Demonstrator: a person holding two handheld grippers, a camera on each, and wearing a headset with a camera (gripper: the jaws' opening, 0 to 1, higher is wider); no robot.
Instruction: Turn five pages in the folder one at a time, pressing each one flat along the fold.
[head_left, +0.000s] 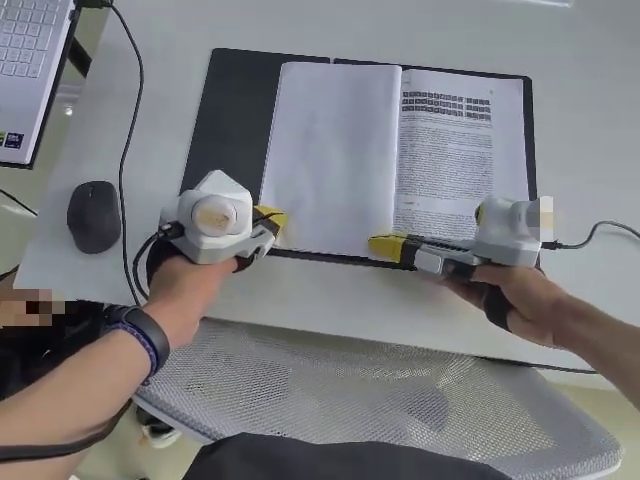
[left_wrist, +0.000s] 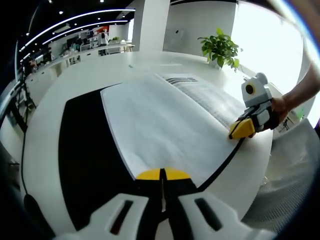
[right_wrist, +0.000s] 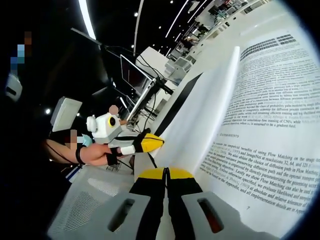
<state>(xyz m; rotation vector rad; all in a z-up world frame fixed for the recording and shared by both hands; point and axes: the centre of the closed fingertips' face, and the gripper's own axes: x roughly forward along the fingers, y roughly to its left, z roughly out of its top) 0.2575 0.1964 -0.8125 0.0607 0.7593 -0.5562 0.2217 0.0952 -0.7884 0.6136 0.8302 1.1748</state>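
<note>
Open folder (head_left: 232, 110) lies by the near edge of the surface (head_left: 400, 310); with the clenched left tool (head_left: 270, 218) steadying the blank page (head_left: 330, 150), the clenched right tool (head_left: 385, 243) should slide firmly along the fold (head_left: 397, 150) toward the far edge.

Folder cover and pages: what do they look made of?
The folder cover: matte black, likely plastic or coated board; it lies flat with no glare. The pages: thin matte white paper; the blank leaf lifts in a soft curve by the fold.
</note>
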